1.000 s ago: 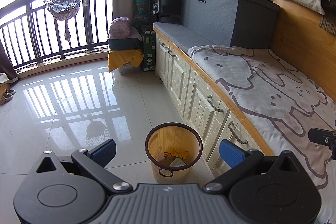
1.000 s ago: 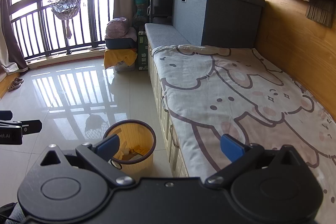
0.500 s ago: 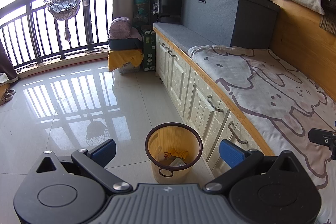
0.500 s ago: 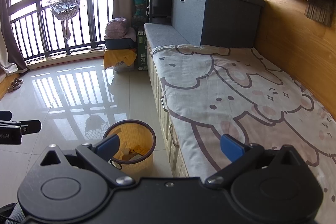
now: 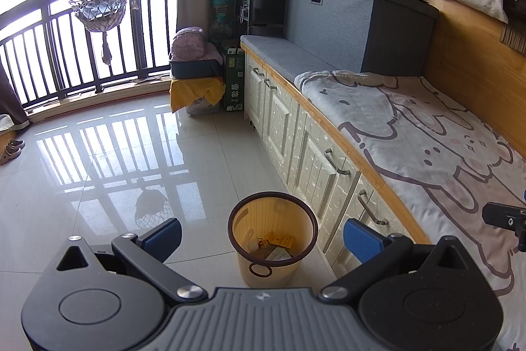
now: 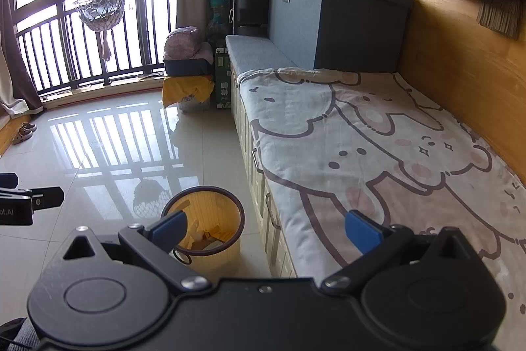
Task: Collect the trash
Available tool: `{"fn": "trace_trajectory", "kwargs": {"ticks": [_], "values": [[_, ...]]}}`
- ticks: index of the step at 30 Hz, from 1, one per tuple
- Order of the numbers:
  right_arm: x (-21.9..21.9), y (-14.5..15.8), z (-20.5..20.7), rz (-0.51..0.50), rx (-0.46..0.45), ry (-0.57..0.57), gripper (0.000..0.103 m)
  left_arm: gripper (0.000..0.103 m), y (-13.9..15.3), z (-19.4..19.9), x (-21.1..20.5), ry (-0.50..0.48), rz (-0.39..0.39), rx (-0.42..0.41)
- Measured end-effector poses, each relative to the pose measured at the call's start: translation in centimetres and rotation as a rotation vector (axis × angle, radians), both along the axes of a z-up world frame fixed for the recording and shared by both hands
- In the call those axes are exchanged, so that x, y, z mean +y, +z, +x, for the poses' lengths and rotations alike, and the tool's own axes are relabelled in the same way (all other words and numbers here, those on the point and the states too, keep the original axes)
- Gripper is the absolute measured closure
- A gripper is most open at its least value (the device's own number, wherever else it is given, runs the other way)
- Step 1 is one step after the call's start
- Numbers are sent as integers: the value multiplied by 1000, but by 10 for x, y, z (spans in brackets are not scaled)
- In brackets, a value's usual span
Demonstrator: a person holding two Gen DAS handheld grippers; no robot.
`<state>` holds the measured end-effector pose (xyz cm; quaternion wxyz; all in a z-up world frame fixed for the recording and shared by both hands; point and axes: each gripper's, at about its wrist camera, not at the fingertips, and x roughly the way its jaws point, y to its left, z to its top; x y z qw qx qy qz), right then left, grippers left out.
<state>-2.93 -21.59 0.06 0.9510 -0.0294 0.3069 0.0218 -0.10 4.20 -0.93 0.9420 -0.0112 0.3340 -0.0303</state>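
A yellow waste bin point(image 5: 297, 265) with a dark rim stands on the tiled floor beside the bench cabinets. Several pieces of trash point(image 5: 274, 247) lie in its bottom. My left gripper point(image 5: 261, 236) is open and empty, held above and just behind the bin. In the right wrist view the bin point(image 6: 227, 247) is at lower left. My right gripper point(image 6: 266, 227) is open and empty, over the bench edge to the right of the bin.
A bench with white cabinet doors point(image 5: 315, 166) and a cartoon blanket point(image 6: 378, 153) runs along the right. A grey storage box point(image 5: 355, 25) sits at its far end. A covered stool point(image 5: 194, 91) and balcony railing point(image 5: 65, 55) are at the back.
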Motion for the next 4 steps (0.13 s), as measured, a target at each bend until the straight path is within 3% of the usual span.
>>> {"fn": "trace_trajectory", "kwargs": {"ticks": [4], "values": [[-2,-3,-2,1,2,-2,0,0,0,-1,2,3,2,0]]}}
